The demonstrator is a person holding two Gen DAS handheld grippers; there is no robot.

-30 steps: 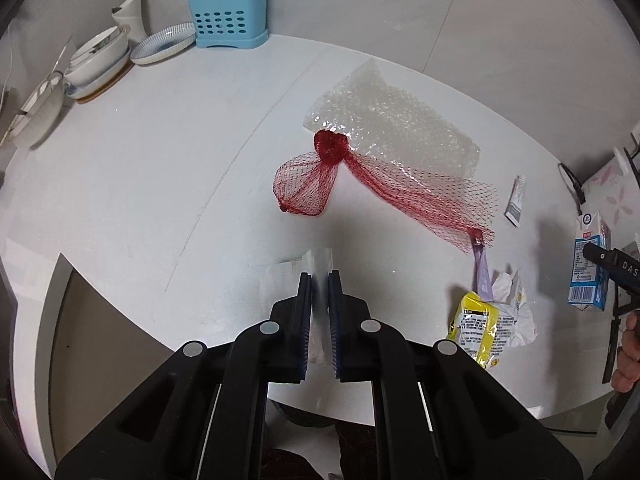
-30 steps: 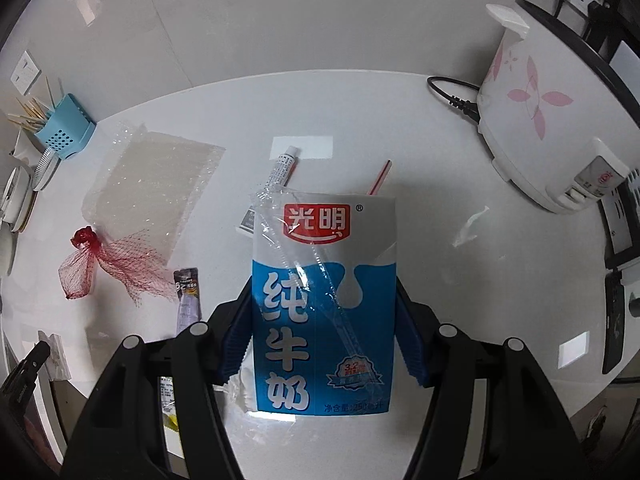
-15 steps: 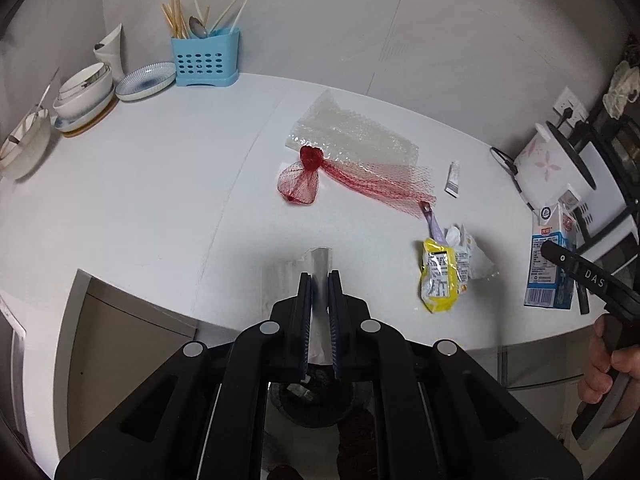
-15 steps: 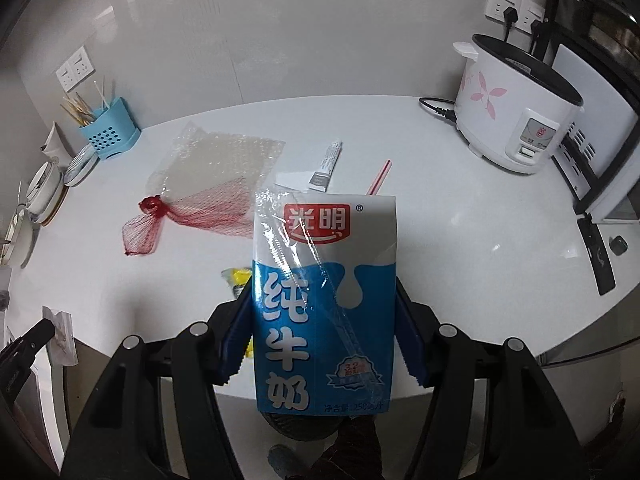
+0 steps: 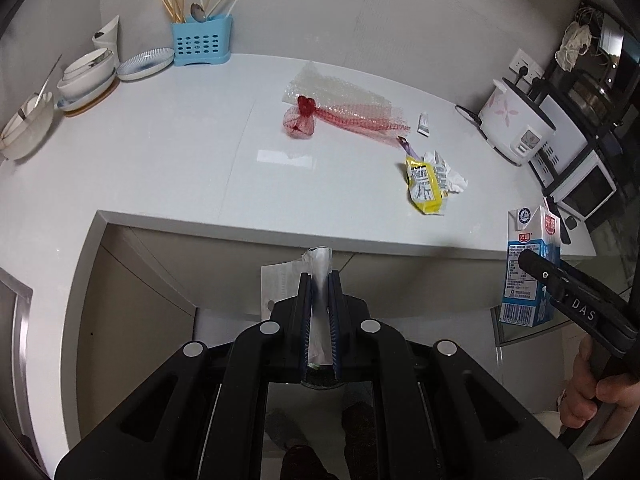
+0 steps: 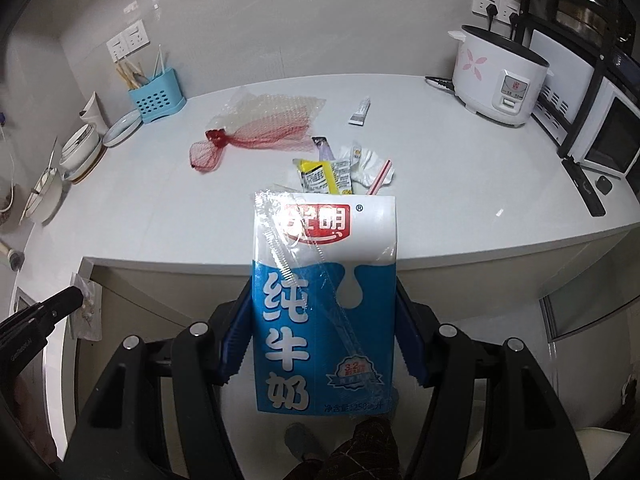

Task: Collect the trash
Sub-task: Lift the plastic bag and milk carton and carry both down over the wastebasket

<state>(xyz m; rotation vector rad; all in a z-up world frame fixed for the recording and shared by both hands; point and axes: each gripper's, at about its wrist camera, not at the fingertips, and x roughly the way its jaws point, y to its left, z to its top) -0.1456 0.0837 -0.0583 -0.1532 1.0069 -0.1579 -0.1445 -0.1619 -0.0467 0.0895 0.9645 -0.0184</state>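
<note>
The white counter [image 5: 160, 168] fills the upper half of both views and holds trash not yet collected: bubble wrap [image 5: 336, 94] and a red net bag [image 5: 304, 120] at upper centre, a yellow wrapper [image 5: 424, 184] with crumpled paper [image 5: 444, 170] to the right, and a small tube [image 5: 424, 124].

The right gripper [image 6: 324, 328], lower centre, is clamped on a blue milk carton [image 6: 324, 300], and the left gripper [image 5: 320, 320] pinches a white paper scrap [image 5: 318, 280]; both are off the counter's front edge. So I judge two pieces are in hand, most remain, and no bin is visible.

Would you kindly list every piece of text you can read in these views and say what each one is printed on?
"光明" with ®: red badge on the milk carton.
"纯牛奶": large white characters on the carton's blue front.
"3.2": blue seal low on the carton; the words under it are too blurred.
"DAS": side of the right gripper.
Yellow wrapper, small tube, rice cooker panel: print too small to read.
</note>
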